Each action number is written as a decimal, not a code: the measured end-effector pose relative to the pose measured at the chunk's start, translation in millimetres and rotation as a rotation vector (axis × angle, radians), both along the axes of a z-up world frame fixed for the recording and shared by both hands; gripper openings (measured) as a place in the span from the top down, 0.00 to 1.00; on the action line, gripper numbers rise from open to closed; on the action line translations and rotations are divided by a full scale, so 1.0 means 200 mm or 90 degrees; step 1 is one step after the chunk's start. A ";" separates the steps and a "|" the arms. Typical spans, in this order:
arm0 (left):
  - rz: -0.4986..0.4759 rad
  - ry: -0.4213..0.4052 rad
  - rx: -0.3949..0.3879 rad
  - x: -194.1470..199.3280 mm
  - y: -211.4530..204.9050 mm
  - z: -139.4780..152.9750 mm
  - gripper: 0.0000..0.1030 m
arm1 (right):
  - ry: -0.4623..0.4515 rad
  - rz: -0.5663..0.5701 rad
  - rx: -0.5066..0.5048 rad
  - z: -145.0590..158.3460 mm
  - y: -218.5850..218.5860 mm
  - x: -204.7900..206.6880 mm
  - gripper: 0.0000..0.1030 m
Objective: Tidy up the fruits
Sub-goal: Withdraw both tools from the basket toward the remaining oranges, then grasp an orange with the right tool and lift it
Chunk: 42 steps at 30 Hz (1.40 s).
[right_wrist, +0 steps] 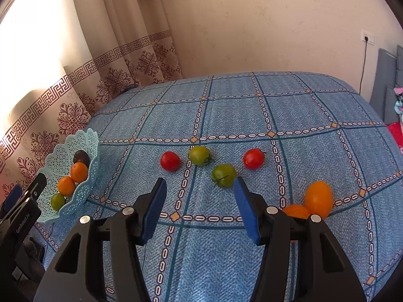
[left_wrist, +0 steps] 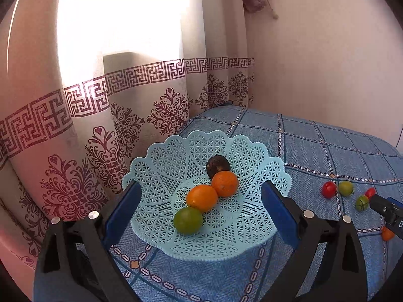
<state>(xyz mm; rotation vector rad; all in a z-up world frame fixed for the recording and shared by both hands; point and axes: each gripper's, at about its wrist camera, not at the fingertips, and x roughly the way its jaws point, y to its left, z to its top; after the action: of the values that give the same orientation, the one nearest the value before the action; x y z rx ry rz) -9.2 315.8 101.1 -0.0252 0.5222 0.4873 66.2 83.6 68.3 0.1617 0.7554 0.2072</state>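
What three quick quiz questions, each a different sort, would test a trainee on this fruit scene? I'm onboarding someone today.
1. True or false: the basket holds four fruits.
2. Which fruit lies nearest the right gripper? A red tomato B green tomato C orange
3. Fill in: both grippers are ____.

Key: 1 true; 2 B; 3 open. The left gripper hangs over the basket, holding nothing.

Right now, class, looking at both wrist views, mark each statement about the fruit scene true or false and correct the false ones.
1. The basket holds four fruits. True.
2. Two red tomatoes lie on the blue cloth. True.
3. The right gripper is shut on a green tomato. False: its jaws are open and empty.
4. The green fruit in the basket lies between the two oranges. False: it lies at the near end of the row.
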 end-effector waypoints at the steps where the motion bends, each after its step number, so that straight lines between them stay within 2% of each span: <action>1: -0.007 0.001 0.005 0.00 -0.02 0.00 0.06 | 0.000 -0.007 -0.002 0.00 -0.02 0.00 0.46; 18: -0.169 0.043 0.042 0.03 -0.50 0.00 0.06 | 0.014 -0.093 -0.026 -0.03 -0.44 0.06 0.46; 22: -0.207 0.056 0.058 0.03 -0.61 -0.03 0.06 | 0.030 -0.111 -0.021 -0.07 -0.54 0.10 0.46; 25: -0.245 0.073 0.040 0.05 -0.68 -0.04 0.06 | 0.059 -0.118 0.001 -0.12 -0.60 0.14 0.46; 28: -0.270 0.087 0.019 0.07 -0.73 -0.07 0.06 | 0.092 -0.114 0.030 -0.18 -0.64 0.19 0.46; 31: -0.281 0.096 0.029 0.08 -0.79 -0.09 0.06 | 0.109 -0.105 0.037 -0.23 -0.64 0.21 0.46; 42: -0.321 0.125 0.048 0.10 -0.89 -0.14 0.06 | 0.104 -0.063 -0.005 -0.25 -0.58 0.17 0.53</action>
<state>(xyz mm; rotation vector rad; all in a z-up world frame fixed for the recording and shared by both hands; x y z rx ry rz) 11.5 136.9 72.1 0.2246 0.6764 0.0143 101.2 -32.8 17.8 0.2108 0.9076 0.0975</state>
